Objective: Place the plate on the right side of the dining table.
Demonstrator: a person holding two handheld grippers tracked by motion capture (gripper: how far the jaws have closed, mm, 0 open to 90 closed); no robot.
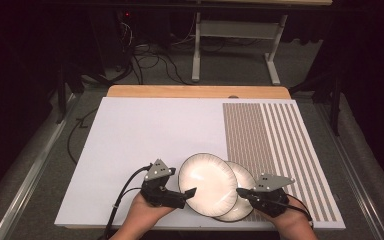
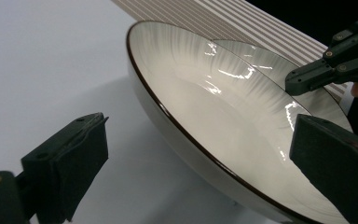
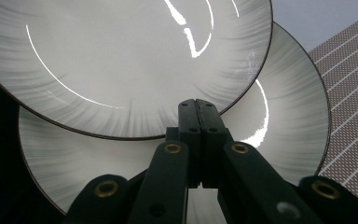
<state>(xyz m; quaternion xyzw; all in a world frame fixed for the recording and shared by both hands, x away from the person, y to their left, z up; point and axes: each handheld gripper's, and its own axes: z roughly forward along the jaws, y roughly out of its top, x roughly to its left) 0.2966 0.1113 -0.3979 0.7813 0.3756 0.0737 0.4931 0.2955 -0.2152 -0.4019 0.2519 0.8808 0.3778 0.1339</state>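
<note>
Two white plates with dark rims and grey ribbed edges overlap near the board's front edge. The upper plate point(image 1: 207, 182) point(image 2: 214, 107) point(image 3: 121, 60) leans tilted on the lower plate point(image 1: 245, 185) point(image 2: 270, 58) point(image 3: 284, 116), which lies partly on the striped area. My left gripper point(image 1: 190, 192) point(image 2: 200, 140) is open and straddles the upper plate's left rim, one jaw over the inside, the other outside, with a gap showing. My right gripper point(image 1: 241, 191) point(image 3: 198, 105) point(image 2: 326, 70) is shut with nothing between its jaws. Its tip sits over the lower plate, right at the upper plate's rim.
The plates rest on a white board point(image 1: 140, 130) whose right part carries brown and white stripes point(image 1: 280, 140). A wooden table edge point(image 1: 195, 91) runs behind it. Beyond stand a metal table frame point(image 1: 196, 50) and cables point(image 1: 150, 60) on the floor.
</note>
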